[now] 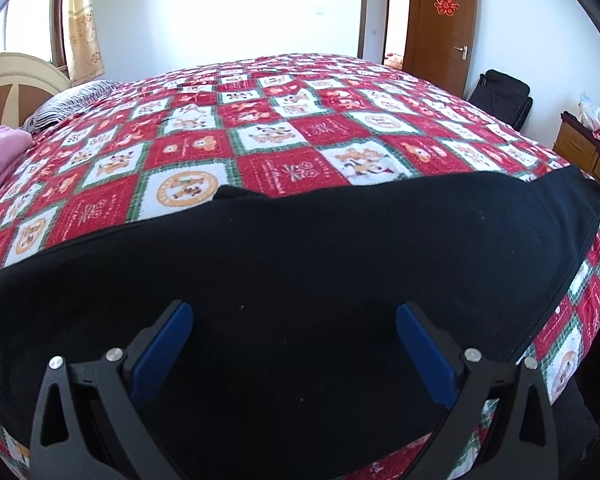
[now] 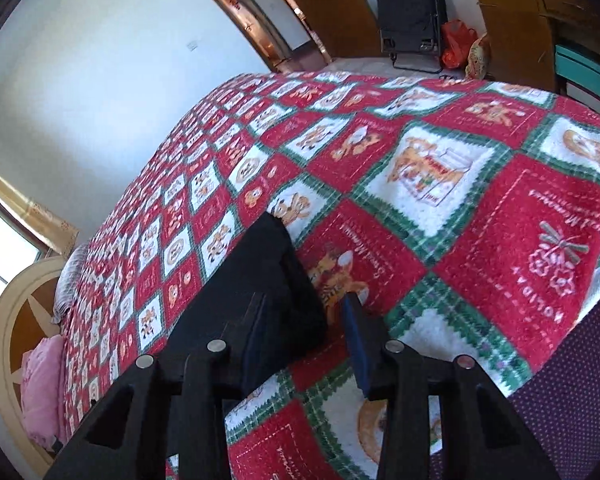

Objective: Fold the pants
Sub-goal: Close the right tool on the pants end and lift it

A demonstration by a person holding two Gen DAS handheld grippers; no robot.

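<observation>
Lying flat along the near edge of the bed (image 1: 284, 120), the black pants (image 1: 300, 248) stretch across the red-and-white quilt (image 2: 480, 208). Left claw (image 1: 294, 316) hangs over the cloth, blue pads (image 1: 168, 340) spread wide, gripping nothing. Right claw (image 2: 300, 312) sits at the pants' end, its gap wide too, one finger against the fabric, the other over quilt. Pink blanket (image 2: 40, 392) up by the headboard (image 1: 16, 80).

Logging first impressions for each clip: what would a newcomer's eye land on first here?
First, the loud red, white and green patchwork blanket covering the whole bed. Next, the black pants spread along its near edge, under the open left gripper. In the right wrist view, the open right gripper sits at the pants' end.
</observation>
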